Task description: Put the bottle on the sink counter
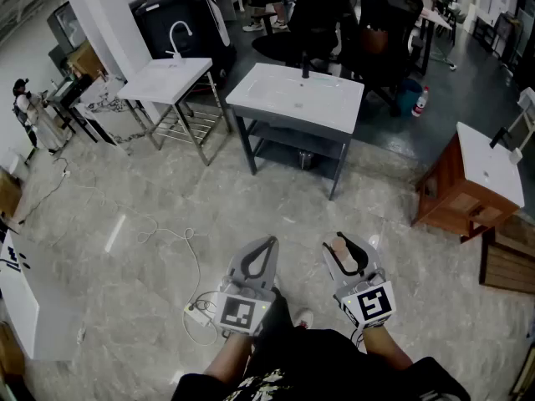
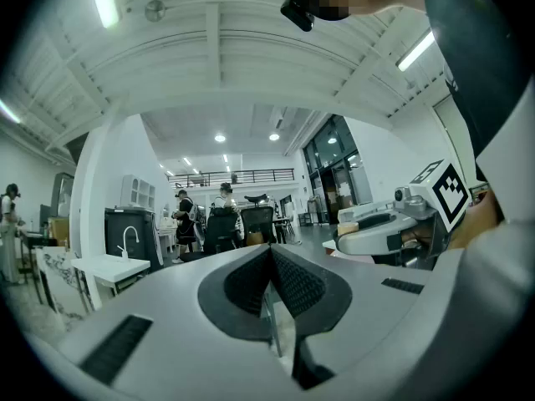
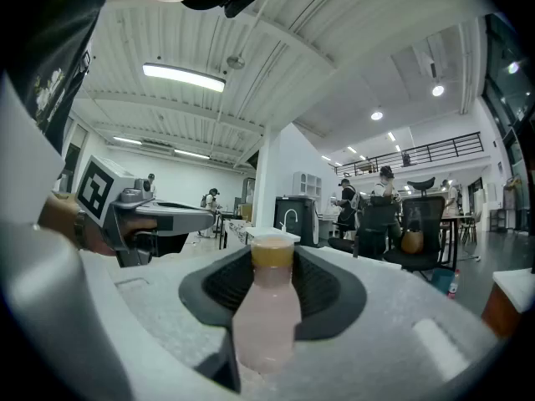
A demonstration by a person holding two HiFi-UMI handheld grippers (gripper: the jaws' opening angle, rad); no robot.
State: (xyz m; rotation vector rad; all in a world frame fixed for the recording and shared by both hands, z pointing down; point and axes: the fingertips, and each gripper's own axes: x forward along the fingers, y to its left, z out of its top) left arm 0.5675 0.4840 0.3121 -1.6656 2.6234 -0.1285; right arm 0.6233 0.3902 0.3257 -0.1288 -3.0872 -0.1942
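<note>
My right gripper [image 1: 343, 250] is shut on a small pink bottle [image 3: 267, 307] with a tan cap, which points forward between the jaws; in the head view the bottle [image 1: 343, 252] shows as a pale shape inside the jaws. Beside it my left gripper [image 1: 265, 251] is shut with nothing in it, its dark pads [image 2: 288, 284] meeting. Both are held low in front of me over the marble floor. A white sink counter [image 1: 297, 97] on a grey frame with a dark tap stands some way ahead; in the right gripper view only a sink counter [image 3: 255, 233] farther back shows.
A second white sink [image 1: 166, 79] with a curved white tap stands to the left. At the right stands a wooden cabinet [image 1: 465, 182] with a white top. A white cable and power strip [image 1: 197, 312] lie on the floor near my feet. Office chairs [image 1: 322, 11] stand behind the sinks.
</note>
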